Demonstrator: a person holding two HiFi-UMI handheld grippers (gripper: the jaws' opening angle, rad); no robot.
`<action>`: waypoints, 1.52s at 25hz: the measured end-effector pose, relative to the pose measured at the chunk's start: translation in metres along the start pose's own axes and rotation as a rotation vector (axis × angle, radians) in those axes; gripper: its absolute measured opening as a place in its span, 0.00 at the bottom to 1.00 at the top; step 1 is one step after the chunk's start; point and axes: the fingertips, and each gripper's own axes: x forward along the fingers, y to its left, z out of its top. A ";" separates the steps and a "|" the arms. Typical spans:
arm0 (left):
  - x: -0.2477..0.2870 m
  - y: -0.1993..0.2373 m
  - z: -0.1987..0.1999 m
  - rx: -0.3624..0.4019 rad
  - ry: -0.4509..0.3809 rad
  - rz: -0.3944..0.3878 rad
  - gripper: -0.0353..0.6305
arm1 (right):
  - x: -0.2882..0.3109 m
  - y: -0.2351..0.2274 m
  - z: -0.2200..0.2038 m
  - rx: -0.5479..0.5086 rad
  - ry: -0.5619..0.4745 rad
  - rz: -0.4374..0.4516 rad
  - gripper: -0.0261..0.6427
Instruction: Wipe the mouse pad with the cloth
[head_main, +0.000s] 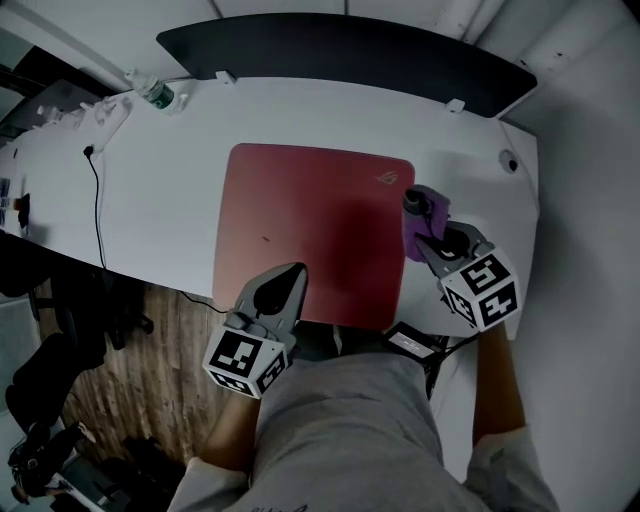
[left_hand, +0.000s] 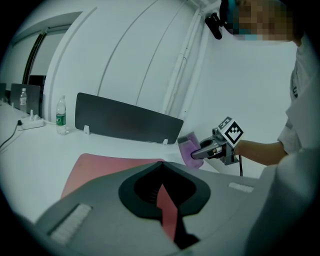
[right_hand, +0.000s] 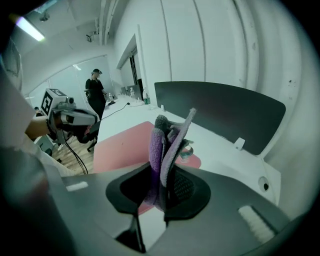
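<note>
Now my right gripper (head_main: 418, 222) clamps the cloth (head_main: 437, 211) at the pad's (head_main: 310, 225) right edge; my left gripper (head_main: 296, 272), jaws together, is at its near edge.

In the head view the near edge of the mouse pad (head_main: 310, 230) lies under the left hand-held gripper (head_main: 296, 270) and the person's shirt (head_main: 350, 430). The cloth (head_main: 436, 210) is partly covered by the right hand-held gripper (head_main: 413, 203). The label on the bottle (head_main: 157, 96) is too small to read. The picture's left edge cuts off the counter (head_main: 160, 210).
</note>
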 end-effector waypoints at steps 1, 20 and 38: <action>0.004 0.007 0.001 0.003 0.004 -0.002 0.08 | 0.006 -0.006 0.003 -0.013 0.014 -0.013 0.17; 0.048 0.084 -0.031 -0.069 0.105 -0.028 0.08 | 0.144 -0.109 -0.007 -0.668 0.520 -0.267 0.17; 0.043 0.094 -0.041 -0.063 0.130 -0.100 0.08 | 0.165 -0.065 -0.037 -0.861 0.679 -0.152 0.17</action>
